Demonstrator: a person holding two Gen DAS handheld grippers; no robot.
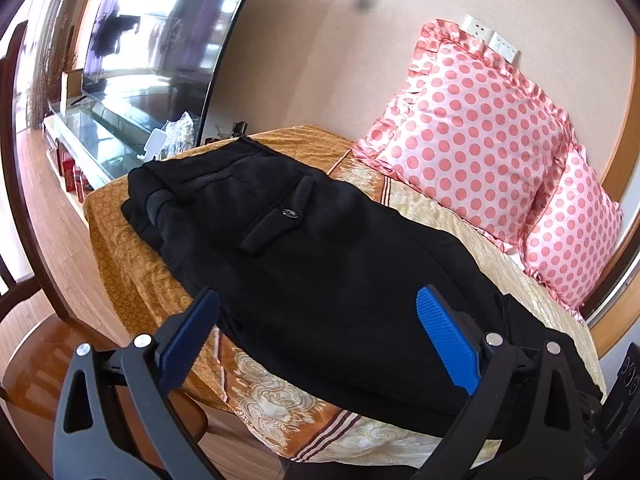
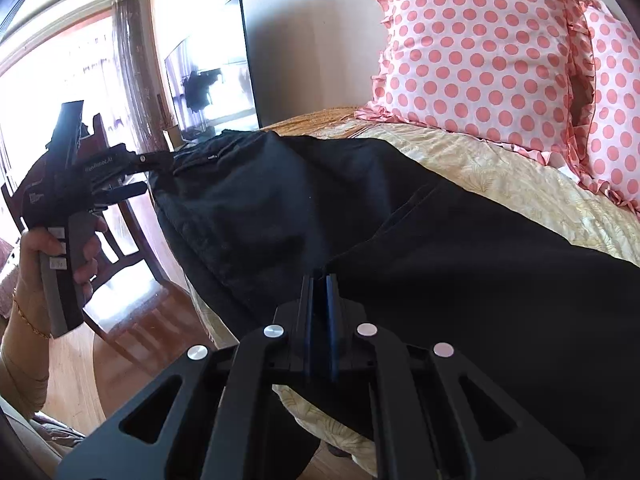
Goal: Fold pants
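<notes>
The black pants (image 1: 312, 248) lie on the patterned bed cover (image 1: 132, 236), and their long axis runs from the upper left of the left wrist view down to its lower right. Your left gripper (image 1: 320, 332) has its blue pads spread wide apart with nothing clamped; the cloth lies ahead of and below it, filling the gap between the pads in the lower centre of that view. In the right wrist view, your right gripper (image 2: 321, 280) has its pads pressed together at the lower centre, at a fold edge of the pants; whether cloth is pinched there cannot be confirmed. The left gripper appears at the left edge of that view, off the side of the bed, near the far end of the pants. The polka-dot pillows (image 2: 476, 56) lie well beyond.
</notes>
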